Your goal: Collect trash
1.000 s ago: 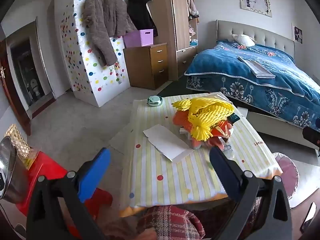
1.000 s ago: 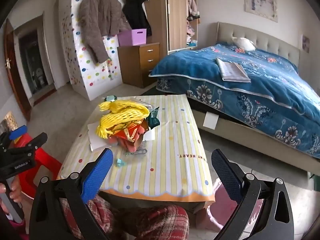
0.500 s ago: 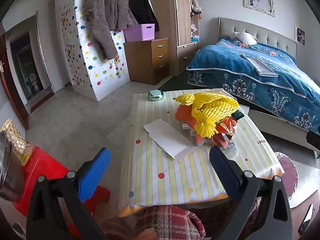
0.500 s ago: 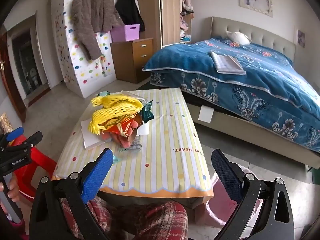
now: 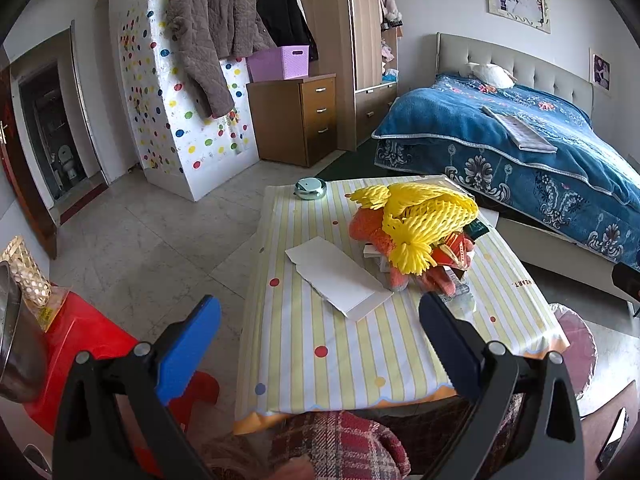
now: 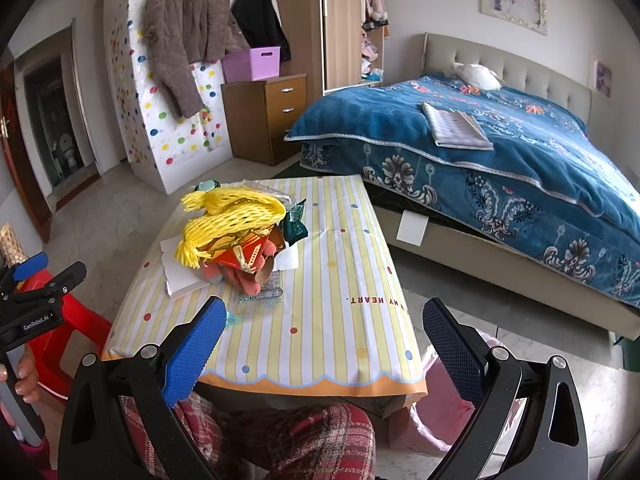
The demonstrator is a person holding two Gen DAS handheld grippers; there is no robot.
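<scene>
A heap of trash lies on the striped table [image 5: 360, 360] [image 6: 340, 320]: yellow foam netting [image 5: 424, 220] [image 6: 232, 216], orange foam pieces [image 5: 364, 228], a red wrapper [image 6: 244, 254], a dark green packet [image 6: 294, 226] and clear plastic [image 6: 264, 292]. A white card [image 5: 340, 276] [image 6: 180, 268] lies beside the heap. My left gripper [image 5: 316, 336] hangs open above the table's near left edge, nothing between its fingers. Over the near edge my right gripper [image 6: 320, 336] is open and empty too. The left gripper [image 6: 32, 292] shows at the left of the right wrist view.
A round metal tin [image 5: 310, 189] sits at the table's far corner. A red stool [image 5: 80, 344] with a metal pot [image 5: 16, 344] stands left. A pink-lined bin [image 6: 436, 412] [image 5: 576, 344] sits on the floor right of the table. A bed [image 6: 500, 160] lies beyond, and checked trouser legs [image 6: 280, 440] are below.
Both grippers have risen and tipped down a little, so the table and trash heap sit lower and farther in view. Neither took hold of anything.
</scene>
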